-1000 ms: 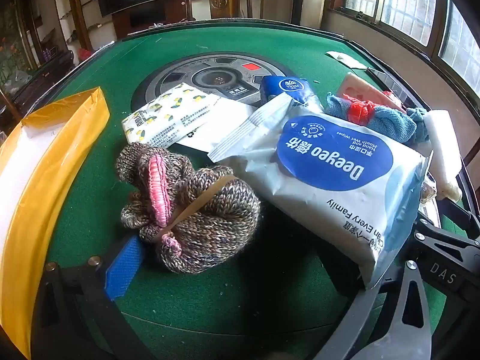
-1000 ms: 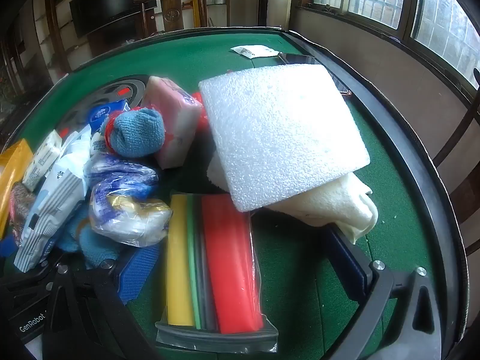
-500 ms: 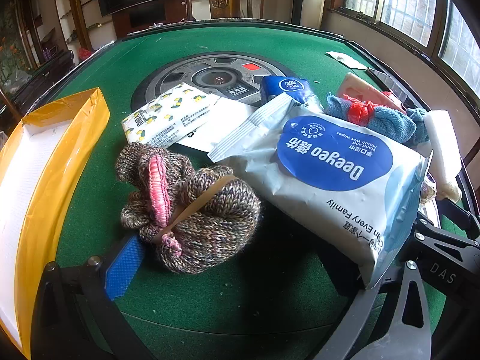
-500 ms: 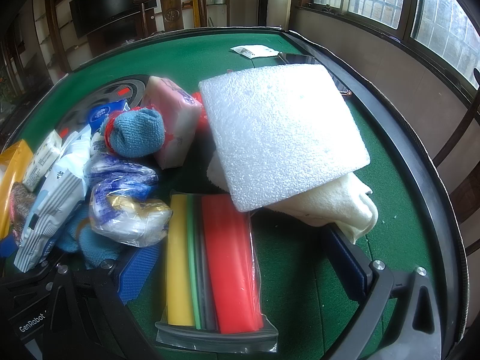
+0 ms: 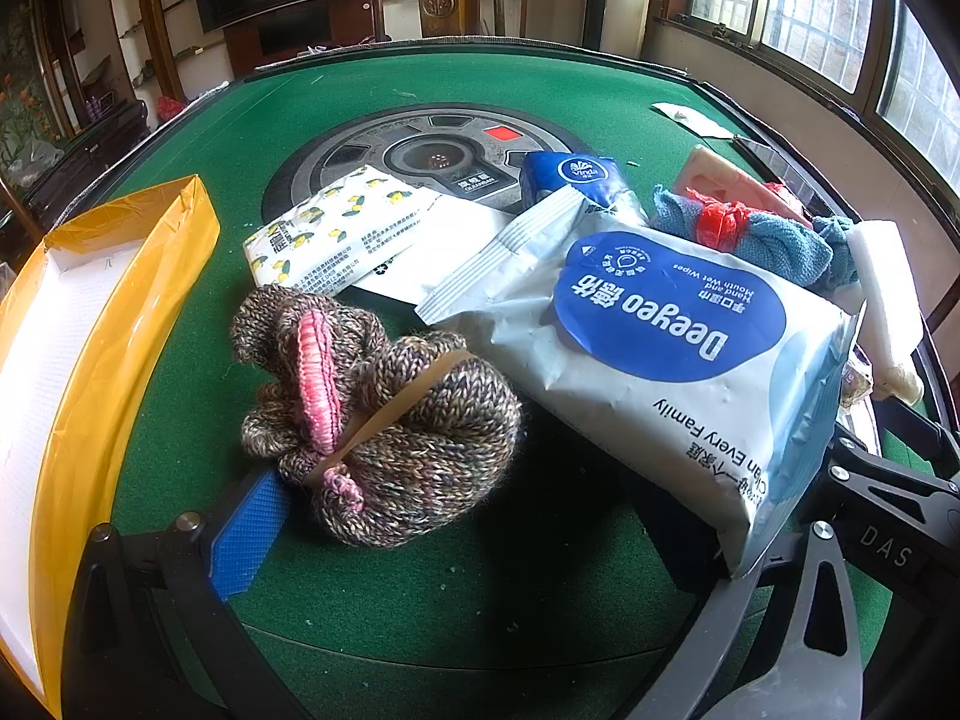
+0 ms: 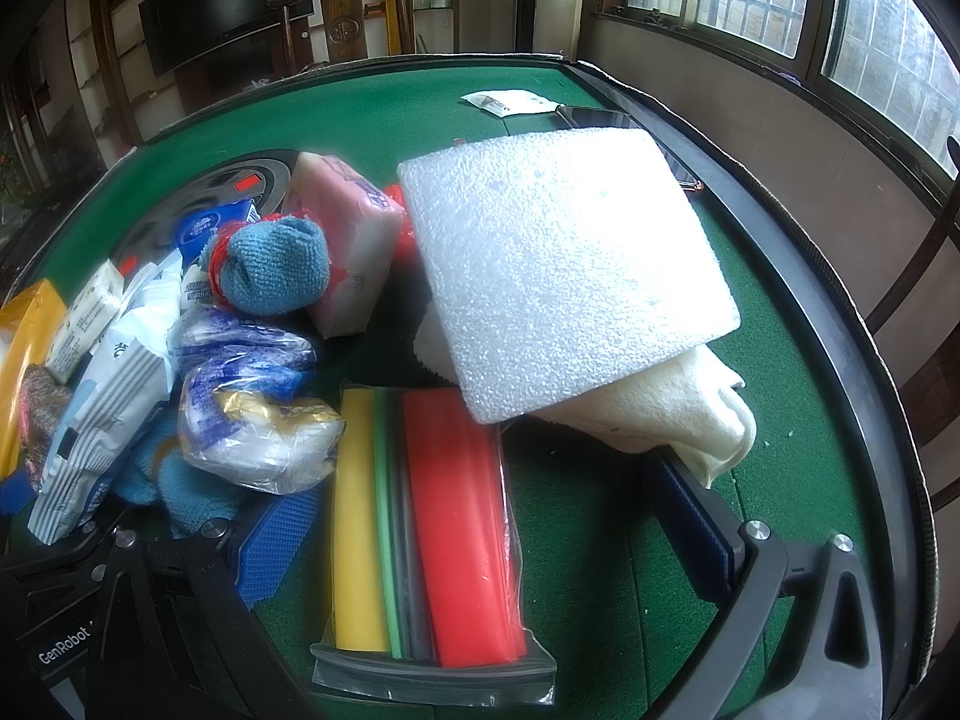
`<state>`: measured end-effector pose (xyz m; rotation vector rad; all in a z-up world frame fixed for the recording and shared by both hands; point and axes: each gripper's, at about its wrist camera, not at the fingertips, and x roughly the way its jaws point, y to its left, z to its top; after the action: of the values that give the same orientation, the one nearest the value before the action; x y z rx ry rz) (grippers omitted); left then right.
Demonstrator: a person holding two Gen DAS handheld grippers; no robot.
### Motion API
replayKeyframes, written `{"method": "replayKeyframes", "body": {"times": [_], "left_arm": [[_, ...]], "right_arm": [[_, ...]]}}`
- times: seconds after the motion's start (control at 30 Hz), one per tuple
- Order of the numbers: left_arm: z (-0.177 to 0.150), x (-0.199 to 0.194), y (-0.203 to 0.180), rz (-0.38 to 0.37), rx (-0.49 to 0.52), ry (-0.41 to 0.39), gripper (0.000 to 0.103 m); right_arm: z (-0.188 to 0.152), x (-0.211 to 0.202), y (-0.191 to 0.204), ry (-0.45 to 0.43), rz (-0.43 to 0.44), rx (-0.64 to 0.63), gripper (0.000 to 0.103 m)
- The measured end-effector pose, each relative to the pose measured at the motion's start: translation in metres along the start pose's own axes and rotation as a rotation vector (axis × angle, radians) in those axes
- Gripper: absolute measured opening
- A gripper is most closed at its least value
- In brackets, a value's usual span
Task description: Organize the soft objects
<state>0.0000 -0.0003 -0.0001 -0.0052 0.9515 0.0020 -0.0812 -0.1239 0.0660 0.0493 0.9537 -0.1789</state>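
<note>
In the left wrist view my left gripper [image 5: 456, 528] is open, its jaws wide around a bundled brown knit item [image 5: 378, 414] bound by a rubber band; its left pad [image 5: 249, 531] touches the bundle. A Deeyeo wet-wipes pack [image 5: 654, 360] lies over the right finger. In the right wrist view my right gripper [image 6: 486, 516] is open, astride a clear bag of yellow, green and red sheets [image 6: 426, 516]. A white foam slab [image 6: 558, 264] rests on a cream towel [image 6: 666, 408] just ahead.
A yellow-rimmed white tray [image 5: 120, 312] stands at the left. A lemon-print tissue pack [image 5: 336, 228], a blue Vinda pack [image 5: 576, 177], a blue cloth [image 6: 276, 267], a pink pack [image 6: 342, 240] and a crinkled plastic bag [image 6: 252, 414] crowd the green table [image 5: 540, 84].
</note>
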Motion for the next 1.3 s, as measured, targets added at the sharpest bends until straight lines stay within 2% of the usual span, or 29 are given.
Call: {"method": "replayKeyframes", "body": {"times": [0.63, 0.7, 0.77, 0.87, 1.3], "left_arm": [[-0.0001, 0.0001, -0.0008, 0.002, -0.002, 0.000, 0.103], [-0.0005, -0.0011, -0.0005, -0.020, 0.019, 0.018, 0.103], [-0.0017, -0.0025, -0.0021, -0.073, 0.108, 0.060, 0.103], [-0.0037, -0.0043, -0.0001, -0.114, 0.154, 0.060, 0.103], [-0.0037, -0.0059, 0.0015, -0.102, 0.154, 0.055, 0.103]], "right_arm": [[0.0006, 0.0007, 0.0000, 0.000, 0.000, 0.000, 0.102], [0.0012, 0.0013, 0.0000, 0.000, 0.000, 0.000, 0.102], [0.0019, 0.0019, -0.0001, -0.001, 0.001, 0.000, 0.102], [0.0039, 0.0032, 0.0016, 0.002, -0.003, -0.006, 0.102], [0.0043, 0.0052, 0.0015, 0.001, -0.002, -0.003, 0.102]]}}
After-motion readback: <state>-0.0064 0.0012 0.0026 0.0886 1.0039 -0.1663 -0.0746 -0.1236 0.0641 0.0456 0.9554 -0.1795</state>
